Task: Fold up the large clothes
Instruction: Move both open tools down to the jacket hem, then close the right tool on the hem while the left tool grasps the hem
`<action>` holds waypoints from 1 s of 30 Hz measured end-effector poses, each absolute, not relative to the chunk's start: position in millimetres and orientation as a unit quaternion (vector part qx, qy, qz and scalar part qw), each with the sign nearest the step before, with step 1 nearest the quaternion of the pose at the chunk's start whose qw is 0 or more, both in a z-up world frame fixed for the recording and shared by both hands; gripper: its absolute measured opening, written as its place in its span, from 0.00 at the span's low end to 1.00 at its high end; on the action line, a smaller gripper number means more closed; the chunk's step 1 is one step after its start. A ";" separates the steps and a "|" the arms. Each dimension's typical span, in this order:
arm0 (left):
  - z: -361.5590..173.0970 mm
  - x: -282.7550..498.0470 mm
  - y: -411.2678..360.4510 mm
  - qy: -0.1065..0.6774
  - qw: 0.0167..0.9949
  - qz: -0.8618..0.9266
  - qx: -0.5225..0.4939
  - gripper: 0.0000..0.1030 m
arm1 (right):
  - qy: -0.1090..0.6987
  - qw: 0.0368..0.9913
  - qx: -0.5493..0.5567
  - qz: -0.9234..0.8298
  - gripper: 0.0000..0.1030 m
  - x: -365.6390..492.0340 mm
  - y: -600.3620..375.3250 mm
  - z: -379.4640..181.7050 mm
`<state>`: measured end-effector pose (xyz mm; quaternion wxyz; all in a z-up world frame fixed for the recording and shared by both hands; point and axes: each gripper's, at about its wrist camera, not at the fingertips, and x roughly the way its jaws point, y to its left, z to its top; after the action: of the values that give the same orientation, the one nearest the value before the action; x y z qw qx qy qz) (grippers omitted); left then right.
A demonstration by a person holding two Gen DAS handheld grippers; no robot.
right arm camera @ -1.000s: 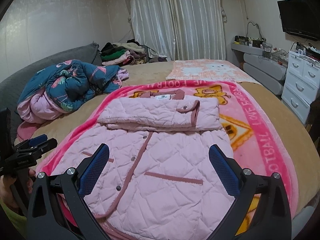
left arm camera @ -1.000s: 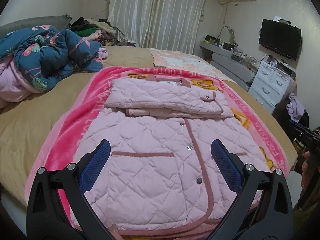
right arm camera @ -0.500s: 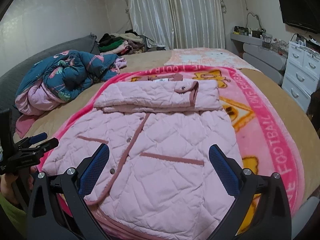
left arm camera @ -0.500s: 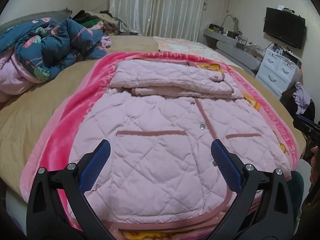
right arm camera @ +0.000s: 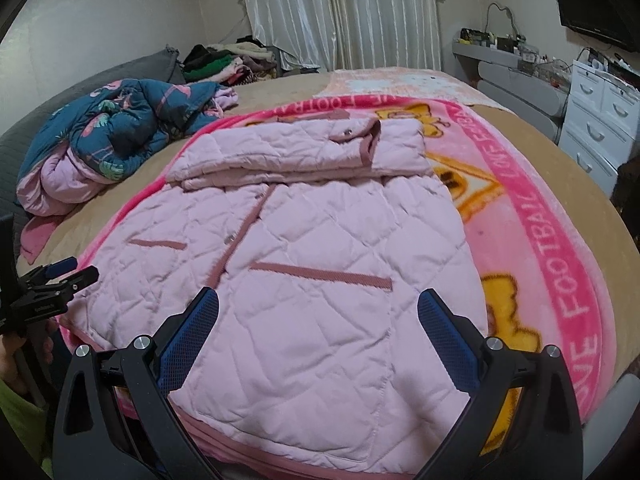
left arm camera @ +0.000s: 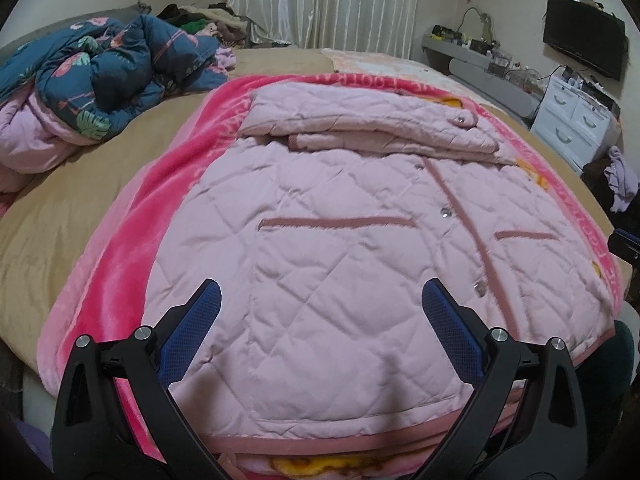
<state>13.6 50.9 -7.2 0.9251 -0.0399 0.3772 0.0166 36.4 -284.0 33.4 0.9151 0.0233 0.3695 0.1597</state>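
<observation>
Pink quilted jacket [left arm camera: 360, 264], darker pink trim and snaps, lies front-up on the pink blanket [left arm camera: 132, 240] on the bed [left arm camera: 60, 196]. Sleeves folded across the chest in a flat band. Long axis runs away from me, hem nearest, collar far. My left gripper [left arm camera: 320, 320] and right gripper [right arm camera: 318, 320] spread wide, empty, above the hem.
</observation>
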 end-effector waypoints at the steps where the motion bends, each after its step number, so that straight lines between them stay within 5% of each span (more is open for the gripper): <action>1: -9.8 13.1 54.0 0.380 0.924 0.020 -0.042 0.92 | 0.372 0.915 0.023 0.157 0.96 37.0 -285.8 31.1; 30: -70.1 4.1 143.0 0.436 0.889 0.069 -0.120 0.92 | 0.443 0.889 0.027 0.112 0.96 34.5 -343.8 -20.4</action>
<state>4.1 143.0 -70.1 0.8891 -0.1201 0.4361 0.0692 34.5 -343.8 -20.4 0.8889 0.0270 0.4435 0.1120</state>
